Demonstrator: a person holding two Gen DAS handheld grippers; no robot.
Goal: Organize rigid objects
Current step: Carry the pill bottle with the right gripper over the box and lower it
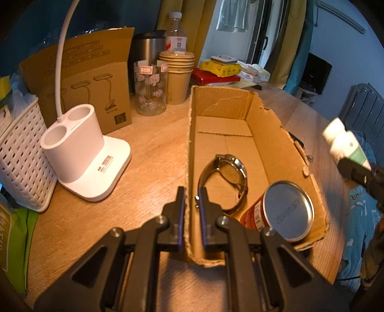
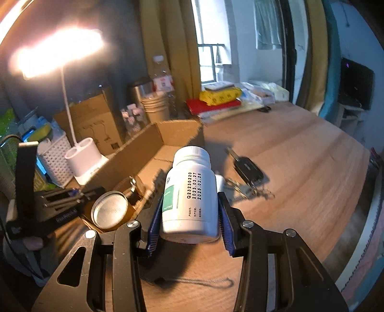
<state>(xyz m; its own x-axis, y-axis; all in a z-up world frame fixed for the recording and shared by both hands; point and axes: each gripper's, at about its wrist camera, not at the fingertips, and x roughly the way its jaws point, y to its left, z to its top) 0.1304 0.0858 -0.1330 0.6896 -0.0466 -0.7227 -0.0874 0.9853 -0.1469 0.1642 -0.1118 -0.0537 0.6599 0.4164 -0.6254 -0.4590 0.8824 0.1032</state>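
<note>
A lived-in home room, wooden tabletop (image 2: 288,168) cluttered with a desk lamp (image 1: 88,163), paper cups (image 1: 177,72), curtains (image 2: 172,48) by the window (image 2: 213,60), laundry hanging (image 1: 231,14)

White pill bottle (image 2: 189,194), tilted, aloft

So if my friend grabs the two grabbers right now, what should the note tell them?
Left gripper: shut on the near left wall of the cardboard box, steadying it.
Right gripper: shut on the white pill bottle, held up off the wooden table, beside the box.
Done: the wristwatch and the tin can already lie inside the box.
Left: put the bottle in the box, then fetch the car key with its keyring, which lies on the table outside the box.
</note>
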